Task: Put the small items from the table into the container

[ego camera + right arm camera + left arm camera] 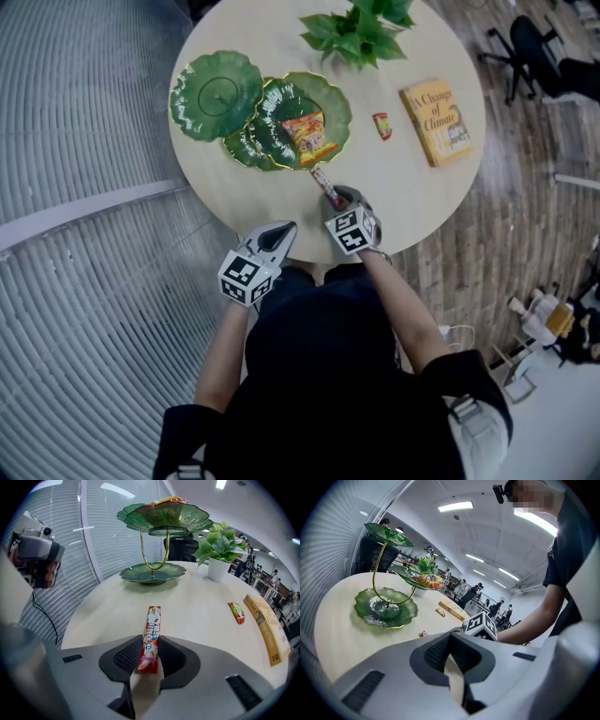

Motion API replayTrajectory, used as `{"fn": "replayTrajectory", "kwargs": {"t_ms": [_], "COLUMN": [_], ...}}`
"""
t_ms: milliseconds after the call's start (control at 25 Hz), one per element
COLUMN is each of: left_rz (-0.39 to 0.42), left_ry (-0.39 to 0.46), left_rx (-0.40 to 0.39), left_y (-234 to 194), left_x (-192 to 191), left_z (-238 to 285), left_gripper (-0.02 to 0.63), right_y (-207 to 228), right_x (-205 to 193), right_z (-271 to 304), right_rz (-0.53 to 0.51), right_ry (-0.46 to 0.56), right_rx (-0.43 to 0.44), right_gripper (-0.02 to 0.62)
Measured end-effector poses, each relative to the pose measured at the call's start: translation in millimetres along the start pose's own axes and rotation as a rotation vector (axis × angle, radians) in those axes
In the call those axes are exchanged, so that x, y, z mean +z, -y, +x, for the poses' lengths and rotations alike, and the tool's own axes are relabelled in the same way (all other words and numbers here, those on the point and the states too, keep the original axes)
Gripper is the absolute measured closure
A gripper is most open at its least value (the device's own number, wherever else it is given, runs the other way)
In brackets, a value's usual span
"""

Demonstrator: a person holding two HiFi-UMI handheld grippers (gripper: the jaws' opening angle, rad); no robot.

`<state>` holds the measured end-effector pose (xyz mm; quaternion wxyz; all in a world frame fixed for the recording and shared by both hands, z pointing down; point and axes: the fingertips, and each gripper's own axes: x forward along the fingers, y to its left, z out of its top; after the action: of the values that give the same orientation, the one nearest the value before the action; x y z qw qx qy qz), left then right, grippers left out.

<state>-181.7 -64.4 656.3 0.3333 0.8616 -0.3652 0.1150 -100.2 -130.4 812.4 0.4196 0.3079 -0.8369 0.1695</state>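
Looking down on the round table [412, 202], we have the right gripper [336, 192] reaching over the near edge with a long red candy stick [323, 180] in its jaws. From the right gripper view, the pads sit against both sides of the stick [151, 637] at its near end, a narrow grip, and the rest of the wrapper pokes out ahead toward the stand [161, 515]. Whether the far end rests on the tabletop, I cannot tell. From above, the tip of the stick lies just short of the nearest green tier.

Over on the other side, the left gripper [281, 230] hangs at the table's near rim, apart from everything. Its own view shows the jaws pressed together with nothing between them, the left gripper [450, 644] pointing across the table at the stand [384, 606].

The stand [217, 92] is three green leaf-shaped dishes on a curved gold stem, set on the left half of the table. One dish already carries an orange snack bag [305, 136].

A small red packet [382, 125] lies on bare wood to the right of the stand, well clear of both grippers. The right gripper view catches the packet [236, 612] beside a yellow book [266, 627]. The book [437, 122] lies flat near the right edge, and a potted plant [361, 28] stands at the far side.
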Motion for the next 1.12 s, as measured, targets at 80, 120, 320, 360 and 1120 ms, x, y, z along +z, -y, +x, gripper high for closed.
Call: {"fn": "replayTrajectory", "kwargs": {"t_ms": [80, 120, 320, 360, 1120], "left_rz": [0.001, 0.002, 0.007, 0.009, 0.146], "left_ry": [0.002, 0.002, 0.006, 0.008, 0.064], "left_rx": [0.001, 0.002, 0.008, 0.009, -0.032], "left_y": [-0.1, -0.1, -1.3, -1.3, 33.5], "left_x": [0.2, 0.4, 3.2, 4.4, 45.8], "left_z": [-0.1, -0.2, -2.2, -2.6, -2.8], "left_gripper": [0.604, 0.604, 0.604, 0.604, 0.604], "right_y": [-0.1, -0.3, 1.7, 2.2, 26.4], "right_x": [-0.3, -1.4, 2.7, 2.9, 27.8], "right_z": [0.6, 0.8, -6.4, -8.3, -96.8], "right_rz": [0.004, 0.011, 0.002, 0.006, 0.045], "right_ry": [0.001, 0.000, 0.011, 0.014, 0.156], "right_rx": [0.002, 0.003, 0.002, 0.000, -0.124], "right_gripper": [0.477, 0.477, 0.479, 0.479, 0.479]}}
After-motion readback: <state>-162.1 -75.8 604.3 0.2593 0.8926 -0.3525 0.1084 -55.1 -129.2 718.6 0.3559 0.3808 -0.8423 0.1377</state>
